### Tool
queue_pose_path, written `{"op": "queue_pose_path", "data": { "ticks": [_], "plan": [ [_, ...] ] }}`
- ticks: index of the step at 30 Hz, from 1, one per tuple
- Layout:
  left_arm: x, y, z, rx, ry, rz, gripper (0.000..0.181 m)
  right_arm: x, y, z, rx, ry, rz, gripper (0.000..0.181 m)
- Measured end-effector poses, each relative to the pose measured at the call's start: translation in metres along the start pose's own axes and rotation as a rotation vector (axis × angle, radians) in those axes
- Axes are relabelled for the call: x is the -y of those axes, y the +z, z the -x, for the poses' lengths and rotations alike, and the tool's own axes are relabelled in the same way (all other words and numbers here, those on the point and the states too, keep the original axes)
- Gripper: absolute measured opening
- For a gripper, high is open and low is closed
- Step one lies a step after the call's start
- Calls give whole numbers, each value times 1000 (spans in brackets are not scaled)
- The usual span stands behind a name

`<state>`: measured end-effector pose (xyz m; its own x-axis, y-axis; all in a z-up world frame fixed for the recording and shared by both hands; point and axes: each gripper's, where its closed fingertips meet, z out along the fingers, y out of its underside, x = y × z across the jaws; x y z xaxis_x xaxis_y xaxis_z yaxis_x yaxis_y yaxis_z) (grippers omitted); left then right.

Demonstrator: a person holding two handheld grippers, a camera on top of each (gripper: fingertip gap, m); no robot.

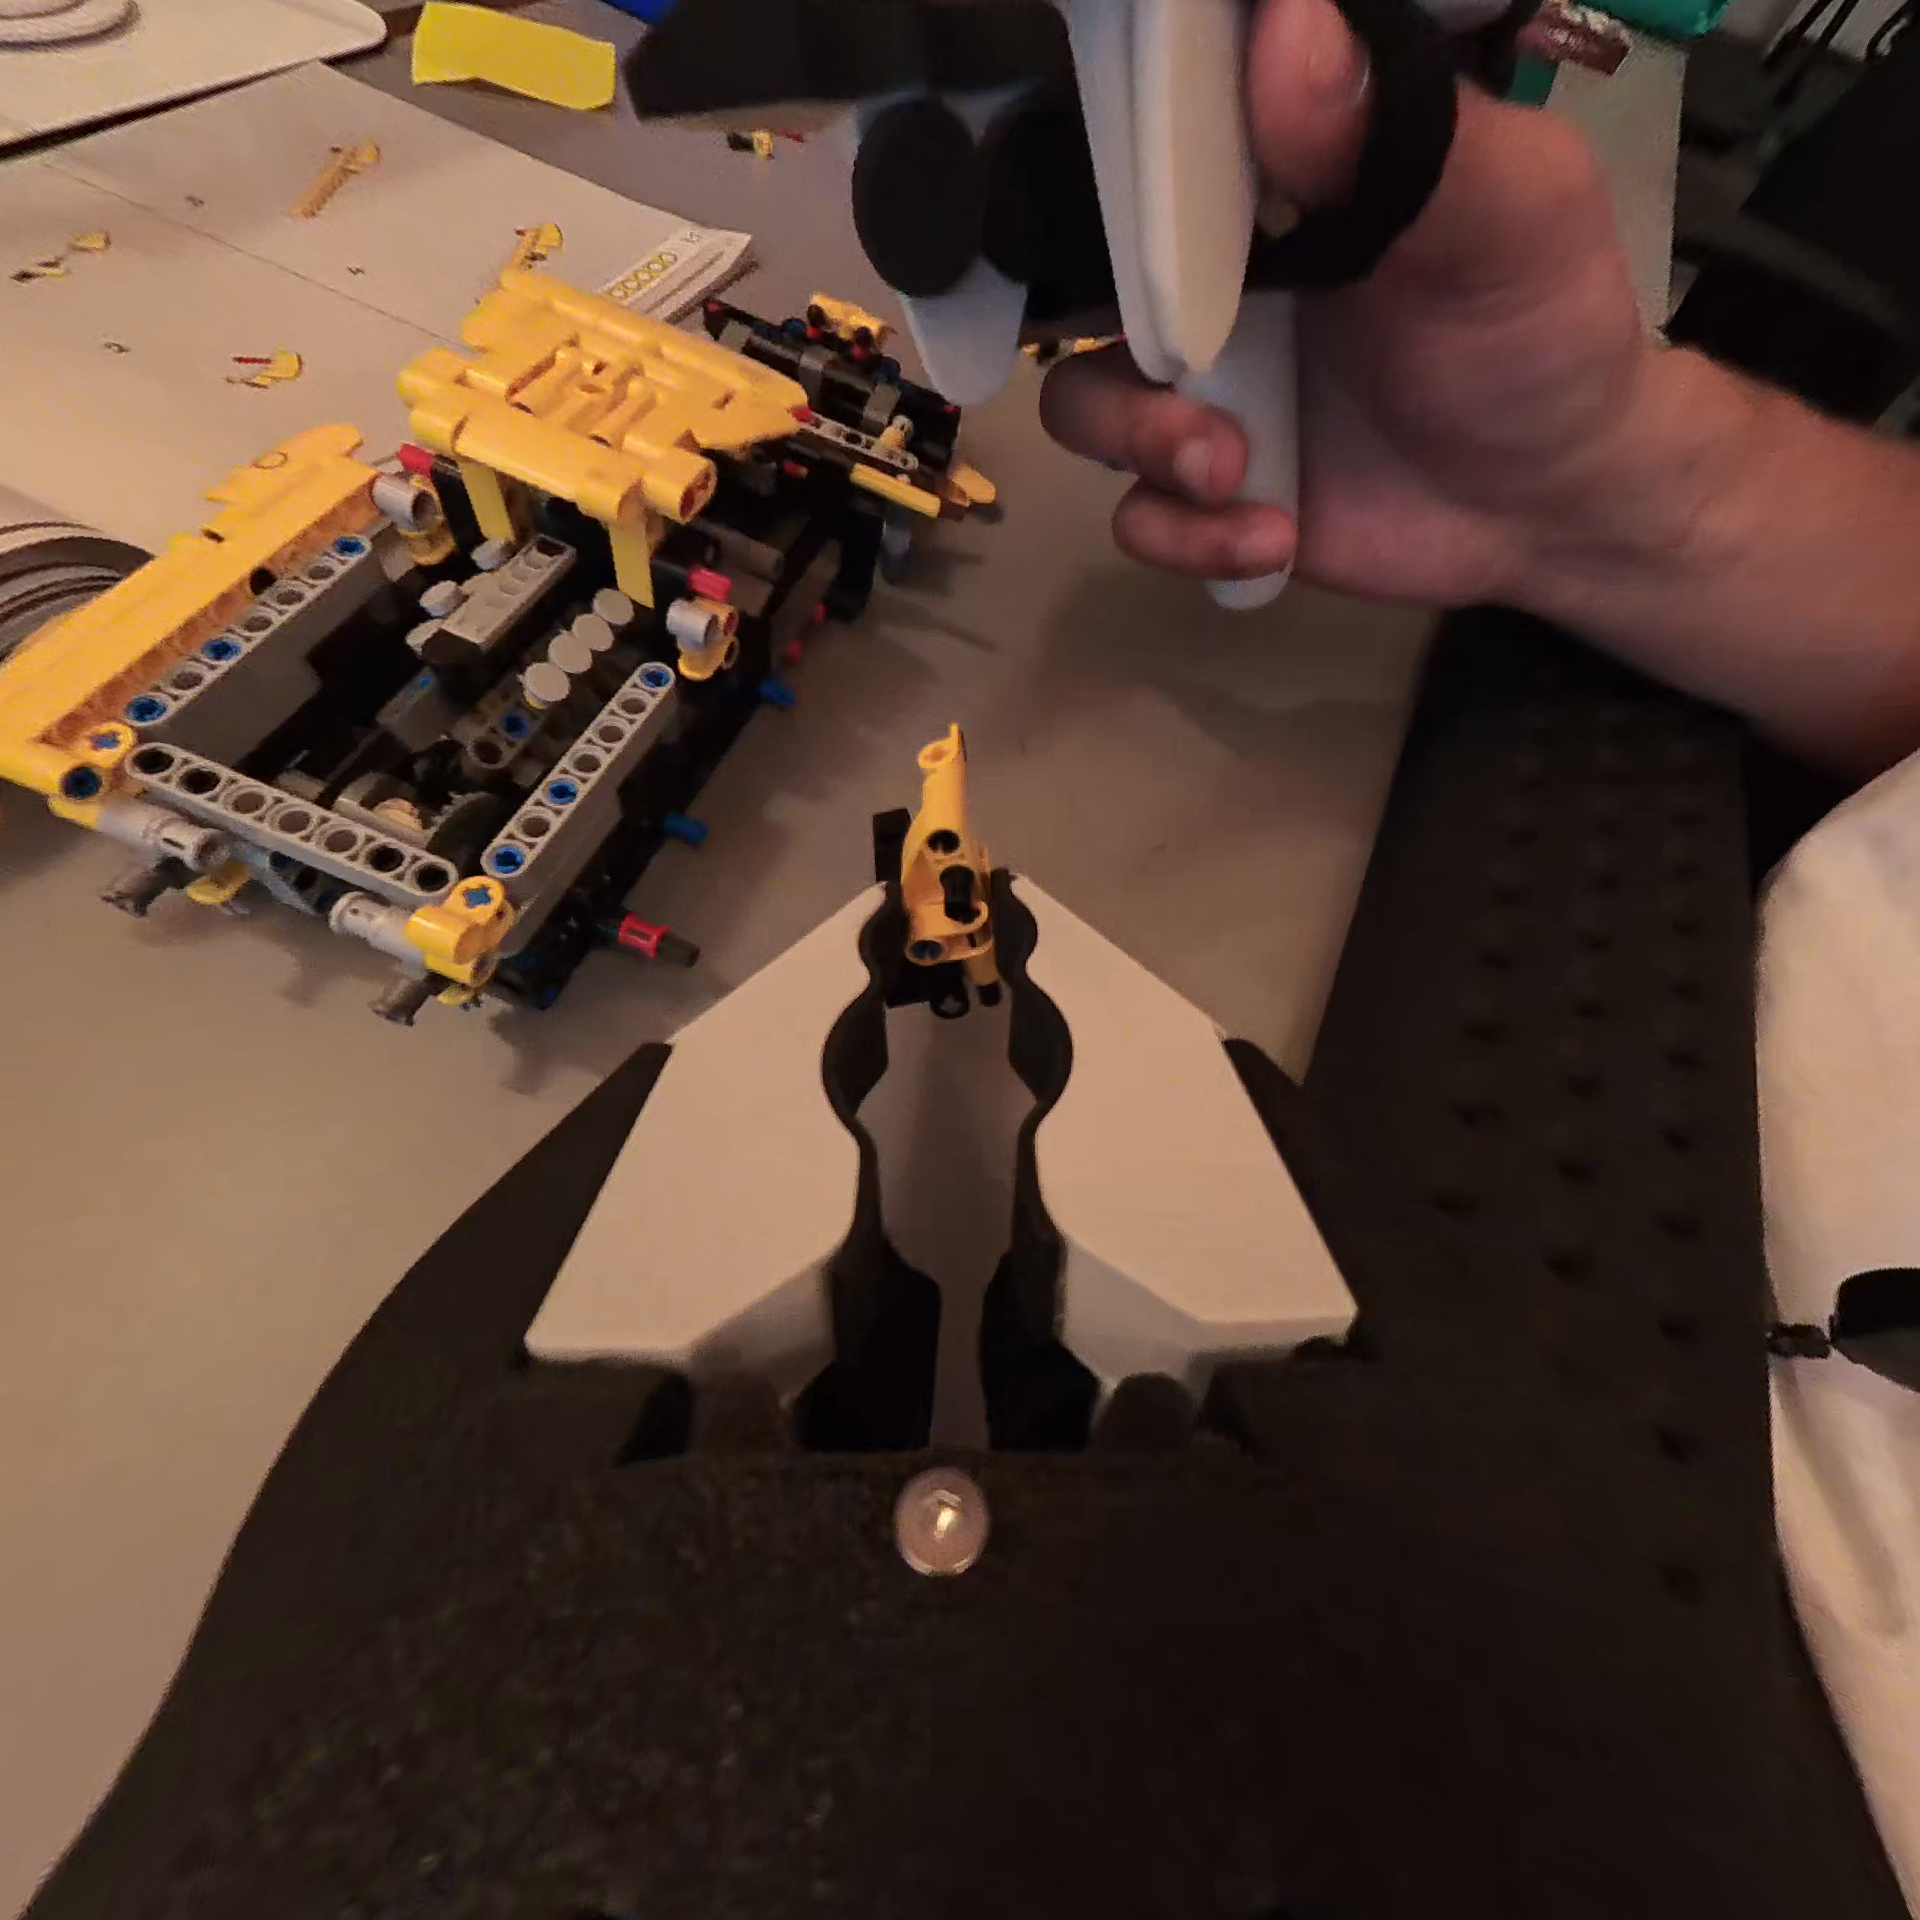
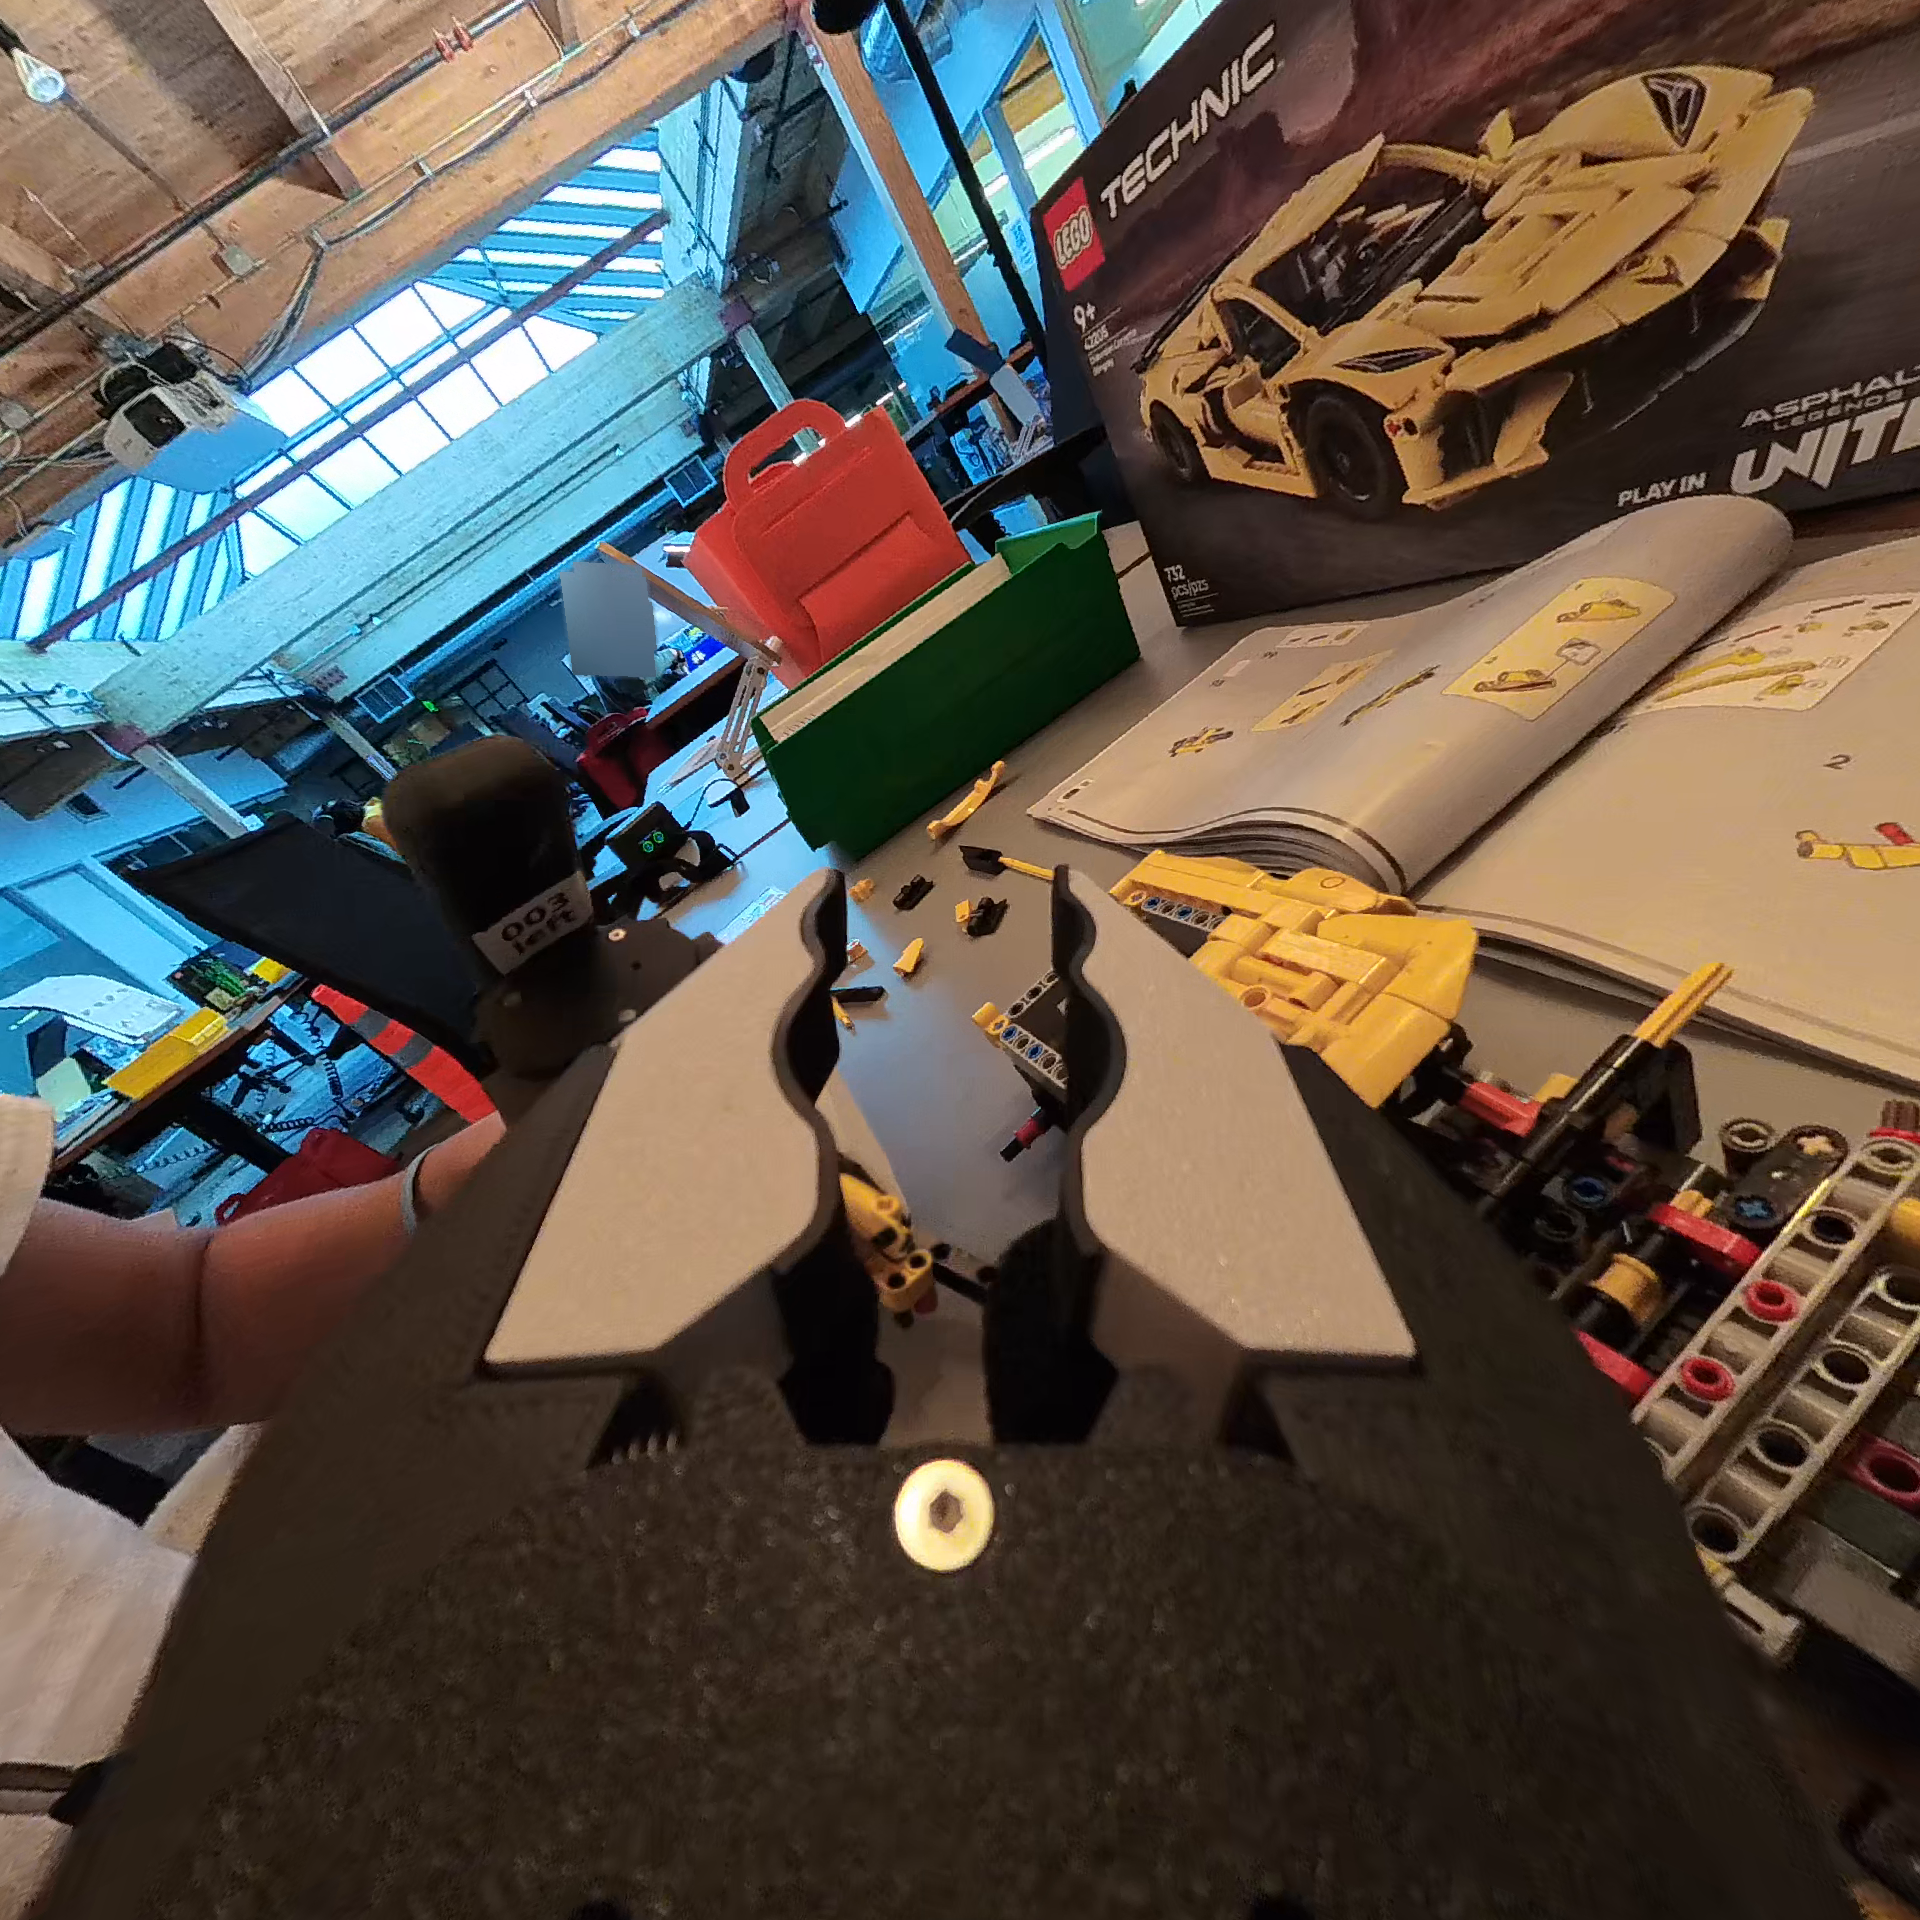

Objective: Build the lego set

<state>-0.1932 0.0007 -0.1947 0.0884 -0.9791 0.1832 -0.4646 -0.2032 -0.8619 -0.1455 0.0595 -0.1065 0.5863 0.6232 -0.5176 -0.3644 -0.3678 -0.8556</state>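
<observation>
Bearing printed branding: set box (image 2: 1455, 312)

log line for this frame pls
left gripper: shut on small yellow-black subassembly | right gripper: open, empty | car chassis: on table, untouched | stage: sub-part held beside chassis

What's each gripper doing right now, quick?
Left gripper: shut on a small yellow and black lego subassembly, pinched at the fingertips.
Right gripper: open, nothing between its fingers, held above the table beside the partly built car.
</observation>
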Motion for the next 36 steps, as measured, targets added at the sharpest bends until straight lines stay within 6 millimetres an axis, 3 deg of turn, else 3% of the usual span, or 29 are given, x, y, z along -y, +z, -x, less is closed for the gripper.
{"op": "queue_pose_path", "data": {
  "ticks": [13, 22, 27, 33, 36],
  "plan": [
    [-12, 8, -7, -18, 41, 72, 16, 0, -1, -5, -10, 32, 3, 36],
    [-19, 14, -14, 7, 167, 121, 16, -3, 0, -6, -16, 33, 18, 36],
    [-19, 15, -14, 28, 213, 123, 27, -2, -1, -8, -22, 31, 15, 36],
    [-9, 10, -20, 7, 230, 52, 30, 3, -6, -15, -58, 23, -2, 37],
    [6, 2, -17, 9, 200, -42, 32, 8, -13, -28, -133, -20, 1, 38]
  ]
}}
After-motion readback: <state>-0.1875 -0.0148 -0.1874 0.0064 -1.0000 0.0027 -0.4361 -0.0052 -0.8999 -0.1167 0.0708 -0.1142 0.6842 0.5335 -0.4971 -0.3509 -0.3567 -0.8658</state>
